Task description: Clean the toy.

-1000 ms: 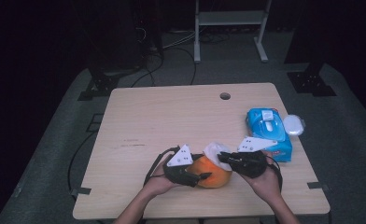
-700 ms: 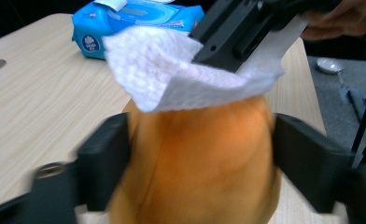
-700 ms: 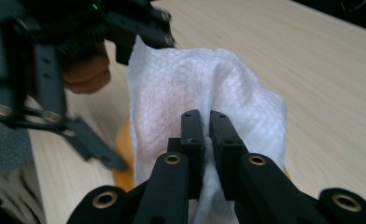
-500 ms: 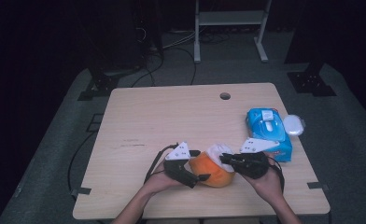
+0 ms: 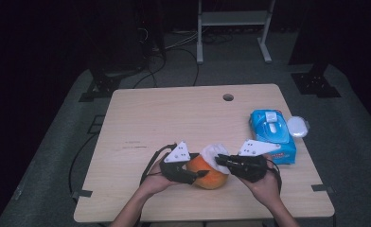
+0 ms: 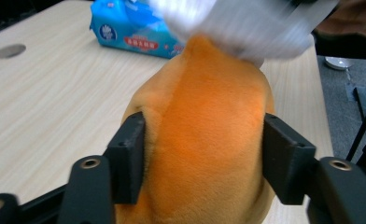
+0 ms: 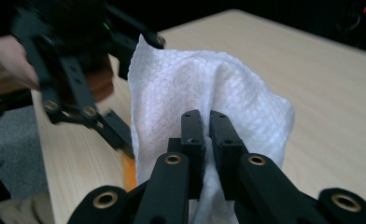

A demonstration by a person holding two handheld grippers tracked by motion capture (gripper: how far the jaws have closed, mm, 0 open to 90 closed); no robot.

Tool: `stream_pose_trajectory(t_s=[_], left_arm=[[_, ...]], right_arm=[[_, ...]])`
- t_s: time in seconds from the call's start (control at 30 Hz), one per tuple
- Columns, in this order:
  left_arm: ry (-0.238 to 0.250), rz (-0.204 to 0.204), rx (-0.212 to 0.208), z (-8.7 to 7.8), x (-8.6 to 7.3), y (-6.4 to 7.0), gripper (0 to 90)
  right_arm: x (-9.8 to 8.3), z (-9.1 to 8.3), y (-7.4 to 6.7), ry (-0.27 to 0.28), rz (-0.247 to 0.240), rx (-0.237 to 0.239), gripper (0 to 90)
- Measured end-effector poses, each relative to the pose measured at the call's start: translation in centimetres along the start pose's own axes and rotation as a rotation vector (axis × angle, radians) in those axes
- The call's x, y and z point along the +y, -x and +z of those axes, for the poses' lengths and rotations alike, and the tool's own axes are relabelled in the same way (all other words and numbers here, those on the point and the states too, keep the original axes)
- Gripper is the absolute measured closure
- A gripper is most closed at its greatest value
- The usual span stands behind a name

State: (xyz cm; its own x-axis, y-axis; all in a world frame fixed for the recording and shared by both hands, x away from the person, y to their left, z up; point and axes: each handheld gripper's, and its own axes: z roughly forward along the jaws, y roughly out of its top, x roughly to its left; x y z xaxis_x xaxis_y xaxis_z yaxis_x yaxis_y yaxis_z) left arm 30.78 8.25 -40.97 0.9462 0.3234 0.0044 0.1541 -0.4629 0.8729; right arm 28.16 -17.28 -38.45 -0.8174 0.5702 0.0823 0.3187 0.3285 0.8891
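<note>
An orange plush toy point(image 5: 211, 174) lies near the table's front edge. My left gripper point(image 5: 200, 176) comes at it from the left. In the left gripper view both pads point(image 6: 130, 158) press into the plush point(image 6: 209, 84), so the gripper point(image 6: 207, 140) is shut on it. Its jaws have just been closing with the plush between them. My right gripper point(image 5: 219, 163) is shut on a white wipe point(image 5: 212, 152) that rests on top of the plush. In the right gripper view its jaws point(image 7: 204, 119) pinch the wipe point(image 7: 181, 79).
A blue pack of wet wipes point(image 5: 272, 135) lies at the right of the wooden table point(image 5: 174, 118), with a round white lid point(image 5: 298, 126) beside it. A cable hole point(image 5: 228, 97) sits near the far edge. Dark floor and a metal stand lie beyond.
The left gripper has shifted slightly up and to the left against the plush. The right gripper and the wipe have stayed put.
</note>
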Motion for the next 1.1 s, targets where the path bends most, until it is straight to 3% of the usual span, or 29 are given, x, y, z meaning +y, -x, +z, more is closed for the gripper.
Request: stream_pose_trajectory(t_s=[0.07,0.17,0.23,0.27,0.37,0.43,0.5,0.57,0.63,0.8,1.0,1.1], left_arm=[[0.016,-0.023,-0.008,0.1,-0.1,-0.3,24.6],[0.027,-0.062,0.02,0.5,-0.3,-1.0,8.8],[0.031,-0.122,-0.03,1.1,-0.9,-1.5,8.6],[0.032,-0.122,-0.054,1.3,-1.1,-1.5,13.1],[0.021,-0.091,-0.101,0.9,-0.7,-1.0,20.9],[0.038,-0.058,-0.137,0.4,-0.7,-0.7,23.4],[0.037,-0.065,-0.121,0.9,-0.8,-0.6,16.5],[-0.024,-0.076,-0.08,2.0,-1.2,-0.6,7.4],[-0.016,-0.098,-0.102,2.9,-1.7,-0.6,4.3],[0.029,-0.049,-0.067,1.6,-1.1,-0.3,29.6],[0.047,-0.056,-0.041,0.0,-0.4,-0.7,33.2],[0.042,-0.065,-0.019,-0.3,-0.4,-1.0,33.8]], right_arm=[[-1.0,0.4,0.8,-0.014,0.036,0.01,84.8],[-1.6,0.2,1.8,-0.019,0.068,-0.004,84.8],[-1.6,0.0,2.0,-0.02,0.07,-0.01,84.7],[-1.7,0.1,2.1,-0.02,0.077,-0.007,84.8],[-1.8,0.2,2.5,-0.029,0.079,-0.015,84.7],[-2.0,-0.1,2.9,-0.035,0.081,-0.054,84.8],[-2.2,-0.4,3.4,-0.032,0.104,-0.063,84.8],[-2.4,-0.4,3.6,-0.031,0.115,-0.063,84.8],[-2.3,-0.4,3.4,-0.034,0.109,-0.063,84.8],[-1.9,-1.0,3.2,-0.008,0.115,-0.06,85.0],[-0.2,-1.7,1.1,0.051,0.036,-0.052,84.9],[-0.2,-1.8,0.9,0.053,0.032,-0.032,84.9]])
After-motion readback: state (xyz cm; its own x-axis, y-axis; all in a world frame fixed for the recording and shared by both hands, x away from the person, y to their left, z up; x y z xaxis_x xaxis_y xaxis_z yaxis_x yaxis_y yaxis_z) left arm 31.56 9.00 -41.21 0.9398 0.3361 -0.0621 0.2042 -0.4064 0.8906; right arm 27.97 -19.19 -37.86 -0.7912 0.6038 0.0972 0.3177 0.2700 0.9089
